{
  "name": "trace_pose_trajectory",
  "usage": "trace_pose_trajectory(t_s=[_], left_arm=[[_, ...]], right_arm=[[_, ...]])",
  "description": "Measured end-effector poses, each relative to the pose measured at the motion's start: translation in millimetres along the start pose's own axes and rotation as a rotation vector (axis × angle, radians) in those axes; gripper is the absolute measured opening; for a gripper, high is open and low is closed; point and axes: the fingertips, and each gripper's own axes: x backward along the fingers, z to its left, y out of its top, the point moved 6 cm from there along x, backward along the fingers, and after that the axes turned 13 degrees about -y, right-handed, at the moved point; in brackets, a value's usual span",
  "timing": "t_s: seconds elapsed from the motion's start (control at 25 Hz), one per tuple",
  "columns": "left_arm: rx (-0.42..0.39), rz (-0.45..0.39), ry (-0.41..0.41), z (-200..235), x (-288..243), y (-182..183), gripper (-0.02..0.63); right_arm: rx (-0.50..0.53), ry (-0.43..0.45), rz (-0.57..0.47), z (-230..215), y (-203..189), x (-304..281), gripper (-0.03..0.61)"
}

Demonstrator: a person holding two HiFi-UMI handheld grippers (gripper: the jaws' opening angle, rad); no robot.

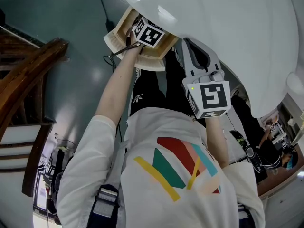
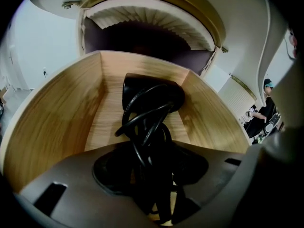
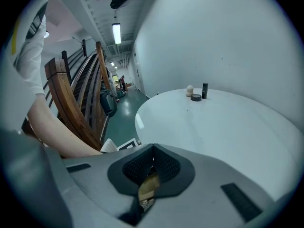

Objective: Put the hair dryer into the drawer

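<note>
We're looking down into the open wooden drawer (image 2: 52, 127) below the white round table (image 3: 228, 127). The left gripper (image 2: 151, 167) reaches in, its tongs pinching the black hair dryer (image 2: 152, 96) low on its body, with the looped black cord (image 2: 141, 122) bunched up between the jaws. The dryer's head points toward the back of the drawer, between the two side walls; we can't tell whether it touches the drawer floor. Off to the right, the right gripper (image 3: 152, 156) hangs by the table's edge with its tongs pressed together, angled down. Far across the tabletop stands a small black cylinder (image 3: 204, 90) beside a flat black disc (image 3: 195, 97).
</note>
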Motion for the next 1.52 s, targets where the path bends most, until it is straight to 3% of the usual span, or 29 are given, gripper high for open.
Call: trace_pose_trajectory(t_s=[0.32, 0.4, 0.52, 0.68, 1.08, 1.52], left_arm=[[0.051, -0.012, -0.015, 3.7, 0.9, -0.7, 0.22], [0.072, -0.027, -0.033, 3.1, 1.6, 0.2, 0.287], [0.059, -0.033, -0.057, -1.3, 3.0, 1.4, 0.318], [0.0, -0.036, -0.053, -11.2, 9.9, 3.9, 0.324], [-0.008, -0.104, -0.025, -23.5, 46.3, 21.8, 0.35], [-0.005, -0.114, 0.044, -52.1, 94.6, 51.7, 0.36]], right_arm=[[0.005, 0.005, -0.007, 6.2, -0.4, 3.7, 0.012], [0.006, 0.006, -0.01, 7.8, 0.3, 4.2, 0.012], [0.006, 0.006, -0.015, 9.1, 0.9, 4.4, 0.012], [0.006, 0.008, -0.027, 10.3, 4.5, 6.1, 0.012], [0.022, 0.019, -0.089, 18.7, 27.7, 18.0, 0.012], [0.001, 0.02, -0.267, 9.2, 92.3, 46.3, 0.012]])
